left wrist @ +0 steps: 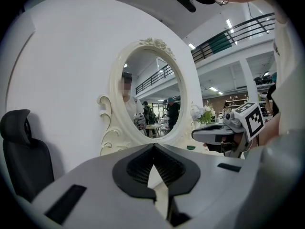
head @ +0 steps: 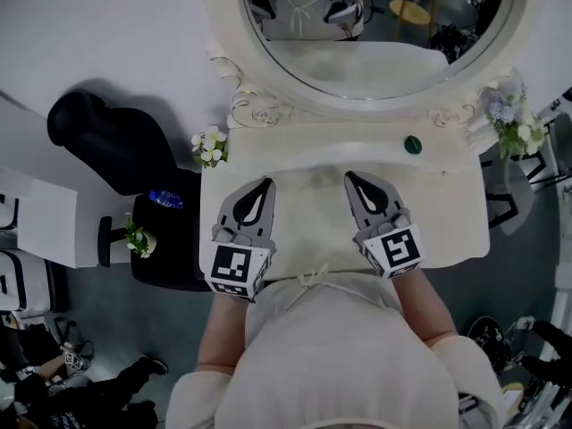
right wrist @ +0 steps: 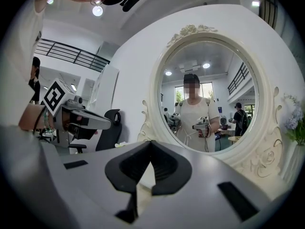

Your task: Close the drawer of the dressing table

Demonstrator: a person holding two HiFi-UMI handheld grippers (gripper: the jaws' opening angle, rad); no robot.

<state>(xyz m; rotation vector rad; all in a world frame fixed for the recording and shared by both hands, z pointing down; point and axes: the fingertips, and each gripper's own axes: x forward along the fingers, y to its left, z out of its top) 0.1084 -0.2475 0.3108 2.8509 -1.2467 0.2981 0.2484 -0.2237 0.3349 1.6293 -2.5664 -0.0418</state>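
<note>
The cream dressing table (head: 447,231) has a plain top and one oval mirror (head: 375,61) in a carved scroll frame at 12 o'clock. Its drawer sits out of sight, since the person's torso covers the 6 o'clock edge.

- **9 o'clock:** one black chair (head: 116,146).
- **10 o'clock:** one flower bunch (head: 210,147).
- **Centre:** the left gripper (head: 265,182) and right gripper (head: 350,176), each with jaws pressed together on nothing.
- **1 o'clock:** one small green round thing (head: 412,144).
- **2 o'clock:** one vase (head: 513,181) holding a second bunch (head: 511,119).

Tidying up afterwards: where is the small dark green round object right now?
In the head view, the small dark green round object sits at the cream dressing table's back right, by the carved mirror frame, left of the pale flowers.
</note>
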